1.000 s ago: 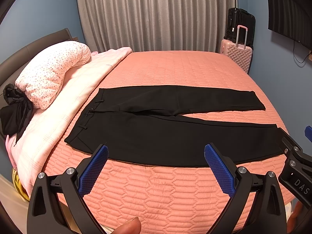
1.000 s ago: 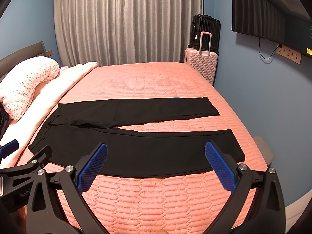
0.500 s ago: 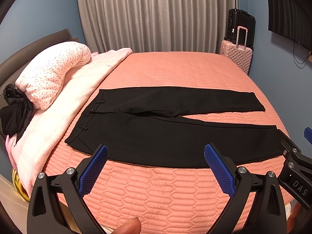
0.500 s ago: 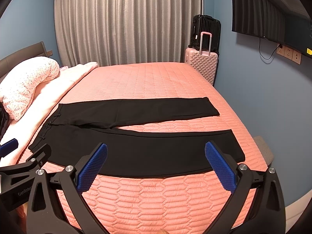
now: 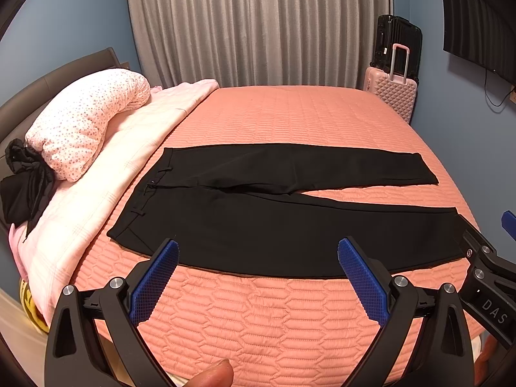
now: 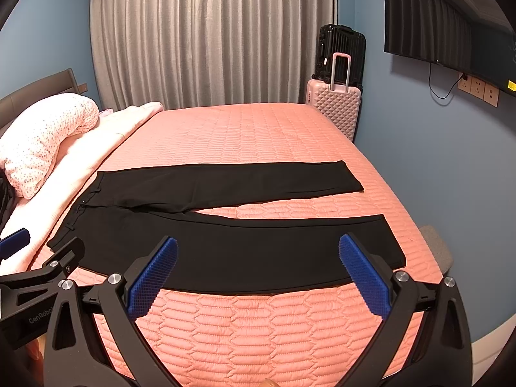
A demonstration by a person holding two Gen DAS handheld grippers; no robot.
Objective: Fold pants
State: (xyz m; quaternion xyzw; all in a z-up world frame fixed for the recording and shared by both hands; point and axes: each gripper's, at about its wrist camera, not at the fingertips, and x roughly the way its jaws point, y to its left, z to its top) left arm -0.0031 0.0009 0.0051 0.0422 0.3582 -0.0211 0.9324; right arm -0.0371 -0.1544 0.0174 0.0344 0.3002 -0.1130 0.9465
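Pants (image 5: pixel 283 225) flat and unfolded near front edge of bed (image 5: pixel 290 116), waistband toward pillow (image 5: pixel 87 125), legs splayed; left gripper (image 5: pixel 258 277) and right gripper (image 6: pixel 258 274) fingers spread wide, empty, short of cloth; all folds left, none started.

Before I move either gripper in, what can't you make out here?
- Black pants: near-leg hem corner, left wrist view, hidden behind right gripper.
- Waistband's near corner, right wrist view: behind left gripper.
- Yellow object beside the bed: mostly hidden by pale pink quilt.
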